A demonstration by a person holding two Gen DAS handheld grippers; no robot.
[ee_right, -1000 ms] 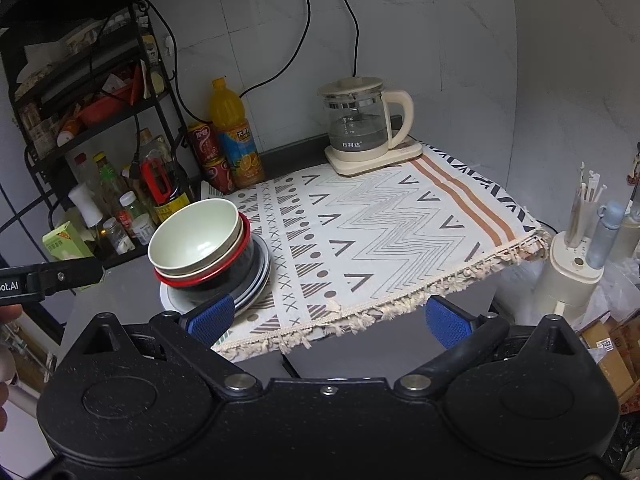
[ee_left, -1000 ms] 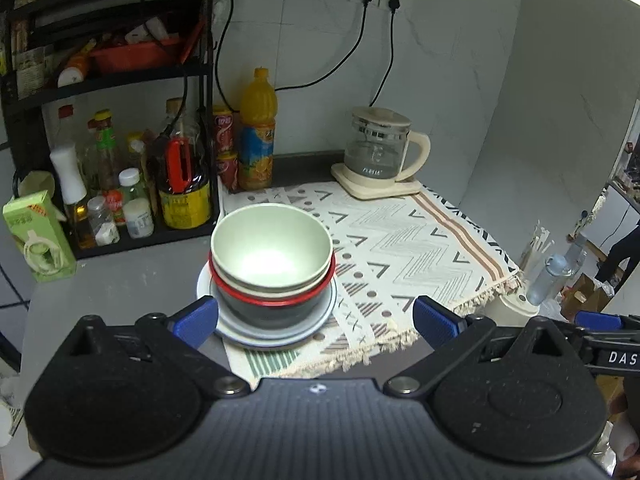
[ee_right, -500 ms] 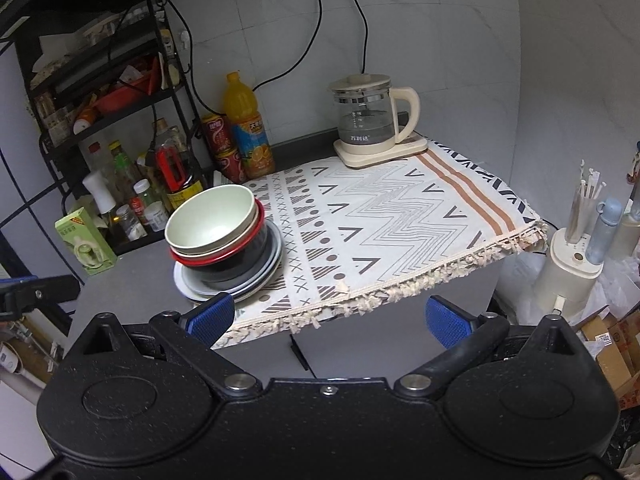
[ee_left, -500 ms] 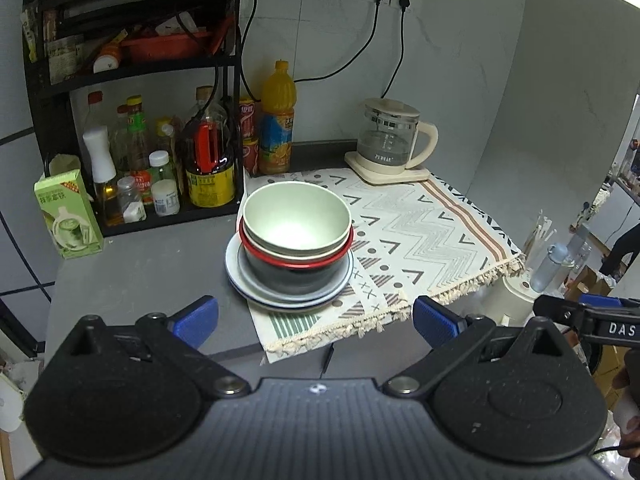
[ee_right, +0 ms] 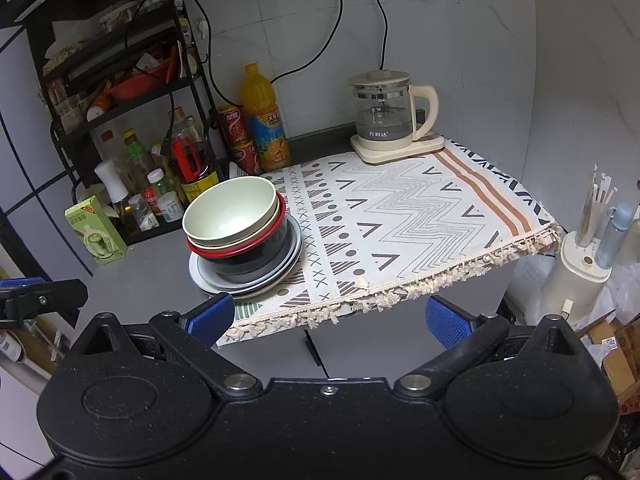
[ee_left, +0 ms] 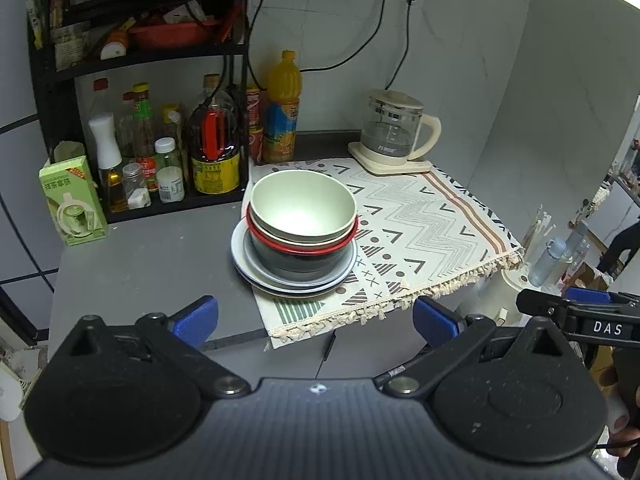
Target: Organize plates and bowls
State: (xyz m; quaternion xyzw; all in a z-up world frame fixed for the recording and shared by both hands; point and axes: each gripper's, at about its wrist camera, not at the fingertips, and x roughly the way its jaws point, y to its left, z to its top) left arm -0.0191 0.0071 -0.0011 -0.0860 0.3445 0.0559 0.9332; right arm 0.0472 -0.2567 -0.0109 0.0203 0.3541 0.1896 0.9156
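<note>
Countertop (ee_left: 152, 256) carries patterned cloth (ee_left: 420, 216); both tools (ee_left: 316, 322) (ee_right: 330, 320) gape wide, empty.

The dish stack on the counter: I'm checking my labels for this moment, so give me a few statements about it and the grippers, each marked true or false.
1. The pale green bowl sits topmost in the stack. True.
2. The left gripper is shut on a plate. False: it is open and holds nothing.
3. The plates lie under the bowls. True.
4. The kettle stands on bare counter. False: its base rests on the patterned cloth.
5. The right gripper is open. True.
</note>
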